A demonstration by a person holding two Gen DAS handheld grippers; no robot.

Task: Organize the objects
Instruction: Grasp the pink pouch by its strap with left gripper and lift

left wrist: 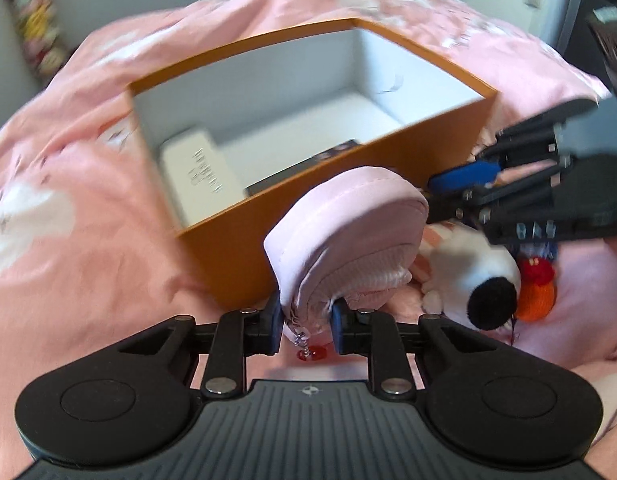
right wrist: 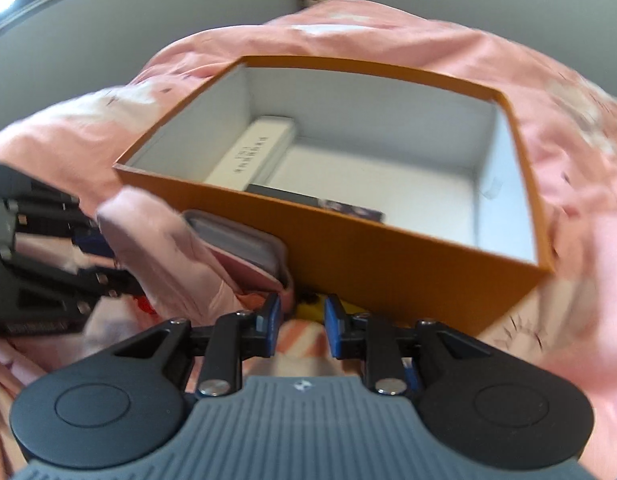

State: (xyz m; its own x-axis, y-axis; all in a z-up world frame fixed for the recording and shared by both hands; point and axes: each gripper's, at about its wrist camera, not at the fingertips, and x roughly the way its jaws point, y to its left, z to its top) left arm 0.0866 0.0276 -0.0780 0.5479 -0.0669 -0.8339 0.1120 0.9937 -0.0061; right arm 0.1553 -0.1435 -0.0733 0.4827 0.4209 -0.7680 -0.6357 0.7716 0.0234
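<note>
Left wrist view: left gripper (left wrist: 306,322) is clenched on the pink pouch (left wrist: 348,236), pinching its lower zip end w/ the zipper pull dangling below the pads. Pouch stands up from the fingers, long axis running up and to the right, its top edge against the near wall of the orange box (left wrist: 388,168). Box opening lies ahead and to the left of the pouch, so I'd say the move is lift, then forward over the rim. Inside: a white carton (left wrist: 196,172) and a dark flat item (left wrist: 300,168) by the near wall. Right gripper (left wrist: 464,180) sits just beside the pouch's right side; can't tell from here if it's open. Plush toy (left wrist: 468,276), white w/ black nose, lies on the bedding below it, w/ an orange-red toy (left wrist: 536,288) touching it.

Right wrist view: right gripper (right wrist: 302,322) is released, nothing btwn the pads, pointing at the box's near wall. Pouch is left of it, held from the left side, so left hand is the one that has it.

Surface: soft, rumpled pink bedding (left wrist: 68,220), so the box may shift if bumped. Grey wall behind; frames are motion-blurred.
</note>
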